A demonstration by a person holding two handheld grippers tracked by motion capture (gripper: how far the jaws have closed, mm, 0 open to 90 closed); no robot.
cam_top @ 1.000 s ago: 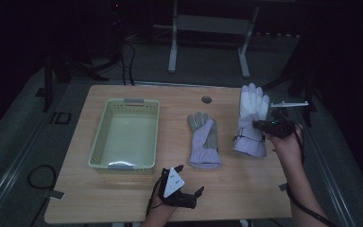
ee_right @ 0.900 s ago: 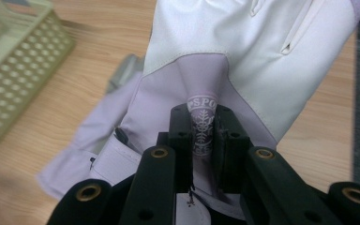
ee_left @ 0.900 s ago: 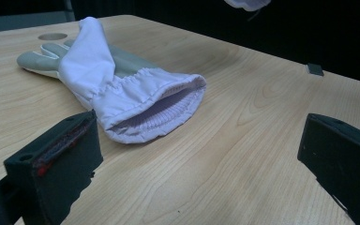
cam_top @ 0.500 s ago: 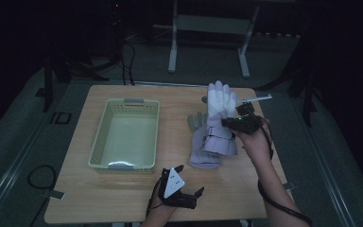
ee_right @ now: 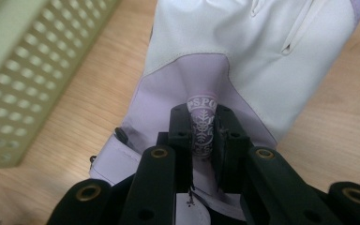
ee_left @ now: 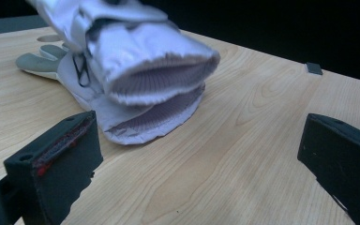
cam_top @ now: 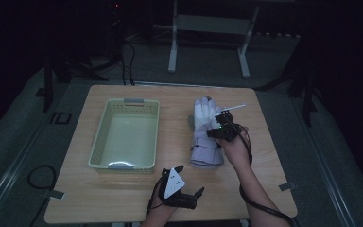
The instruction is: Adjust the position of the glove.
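A white and lilac glove (cam_top: pixel 203 113) hangs in my right gripper (cam_top: pixel 220 132), which is shut on a printed lilac tab (ee_right: pixel 201 123) on the glove's back. This glove (ee_left: pixel 154 56) sits directly over a second glove (ee_left: pixel 143 123) that lies flat on the wooden table (cam_top: pixel 264 156), cuffs toward me. Grey fingers (ee_left: pixel 37 63) of the lower glove stick out at the far side. Whether the two gloves touch I cannot tell. My left gripper (cam_top: pixel 189 182) rests near the table's front edge, open, its jaws wide apart with nothing between them (ee_left: pixel 199 154).
A pale green perforated basket (cam_top: pixel 123 102) stands left of the gloves, and its wall (ee_right: pixel 23 70) is close beside the held glove. A small grey piece (ee_left: pixel 314 68) lies near the table's right edge. Dark floor, cables and a stand lie beyond the table.
My right gripper has carried the white glove leftward and lower, from the right side of the table to over the second glove. The left gripper has stayed put.
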